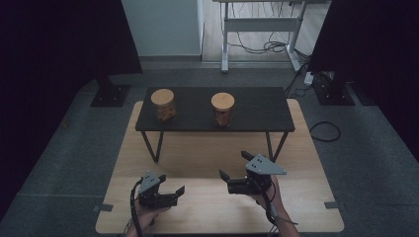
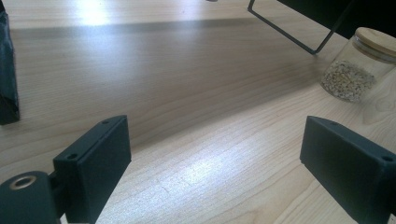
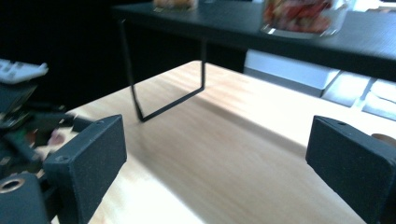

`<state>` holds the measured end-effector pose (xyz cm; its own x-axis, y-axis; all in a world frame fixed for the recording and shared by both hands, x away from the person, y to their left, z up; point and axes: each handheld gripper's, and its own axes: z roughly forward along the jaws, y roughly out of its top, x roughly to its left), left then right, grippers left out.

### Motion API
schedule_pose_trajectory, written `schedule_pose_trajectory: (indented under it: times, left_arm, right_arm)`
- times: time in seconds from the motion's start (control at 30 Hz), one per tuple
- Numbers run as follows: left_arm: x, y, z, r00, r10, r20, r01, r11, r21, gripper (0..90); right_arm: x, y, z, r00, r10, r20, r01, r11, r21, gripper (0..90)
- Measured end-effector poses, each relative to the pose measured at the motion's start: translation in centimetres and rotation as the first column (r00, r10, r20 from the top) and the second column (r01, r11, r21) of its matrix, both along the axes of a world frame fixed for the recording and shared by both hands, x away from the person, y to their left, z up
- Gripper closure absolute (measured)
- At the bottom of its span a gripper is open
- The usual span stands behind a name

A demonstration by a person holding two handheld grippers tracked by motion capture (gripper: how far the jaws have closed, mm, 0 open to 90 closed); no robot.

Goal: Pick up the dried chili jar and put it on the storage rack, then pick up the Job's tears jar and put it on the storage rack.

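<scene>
Two glass jars with wooden lids stand on a black raised shelf (image 1: 257, 111): the left jar (image 1: 163, 104) and the right jar (image 1: 223, 109). In the right gripper view the right jar (image 3: 303, 14) holds reddish pieces. A third jar (image 2: 350, 65) with pale seeds stands on the wooden table at the upper right of the left gripper view. My left gripper (image 1: 172, 183) (image 2: 215, 140) is low over the table's near left, open and empty. My right gripper (image 1: 233, 164) (image 3: 215, 140) hovers at the near right, open with nothing between its jaws.
The wooden table (image 1: 207, 207) carries the shelf on thin black wire legs (image 3: 140, 107) (image 2: 289, 32). Dark curtains stand at both sides, and a desk frame with cables (image 1: 262, 29) is behind. A dark object (image 2: 7, 70) sits at the left edge of the left gripper view.
</scene>
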<state>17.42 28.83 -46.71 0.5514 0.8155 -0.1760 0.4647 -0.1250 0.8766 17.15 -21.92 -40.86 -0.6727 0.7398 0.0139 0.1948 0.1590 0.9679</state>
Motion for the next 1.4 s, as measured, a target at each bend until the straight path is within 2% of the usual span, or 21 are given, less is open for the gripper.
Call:
schedule_pose_trajectory:
  times: [0.33, 0.5, 0.53, 0.73, 0.87, 1.0, 1.4]
  left_arm:
    - [0.0, 0.0, -0.1, 1.0, 0.004, -0.004, -0.004, 1.0, 0.003, 8.2]
    - [0.0, 0.0, -0.1, 1.0, 0.002, -0.006, -0.002, 1.0, 0.008, 8.2]
    - [0.0, 0.0, -0.1, 1.0, 0.003, -0.007, -0.003, 1.0, 0.008, 8.2]
    - [0.0, 0.0, -0.1, 1.0, 0.006, -0.004, -0.006, 1.0, 0.007, 8.2]
    - [0.0, 0.1, -0.1, 1.0, 0.004, -0.005, -0.004, 0.9999, 0.01, 8.3]
    - [0.0, 0.1, -0.1, 1.0, 0.004, -0.005, -0.004, 0.9999, 0.01, 8.2]
    - [0.0, 0.1, -0.1, 1.0, 0.003, -0.004, -0.003, 0.9999, 0.012, 8.2]
  right_arm:
    - [-0.7, -0.1, -2.4, 0.9986, 0.014, -0.05, -0.013, 0.9999, 0.01, 4.6]
    - [-1.3, 0.1, -3.9, 0.9975, -0.01, -0.07, 0.011, 0.9997, 0.022, 4.8]
    - [-1.3, 0.0, -4.4, 0.9963, -0.015, -0.085, 0.017, 0.9994, 0.031, 5.2]
    - [-1.4, 0.1, -5.1, 0.9937, -0.013, -0.111, 0.014, 0.9999, 0.01, 5.2]
    - [-1.7, 0.6, -5.6, 0.9929, -0.034, -0.114, 0.033, 0.9994, -0.009, 5.1]
    - [-1.7, 0.7, -5.8, 0.9918, -0.033, -0.124, 0.031, 0.9994, -0.015, 5.1]
    - [-1.5, 0.4, -6.0, 0.989, 0.006, -0.147, -0.004, 0.9999, 0.014, 4.4]
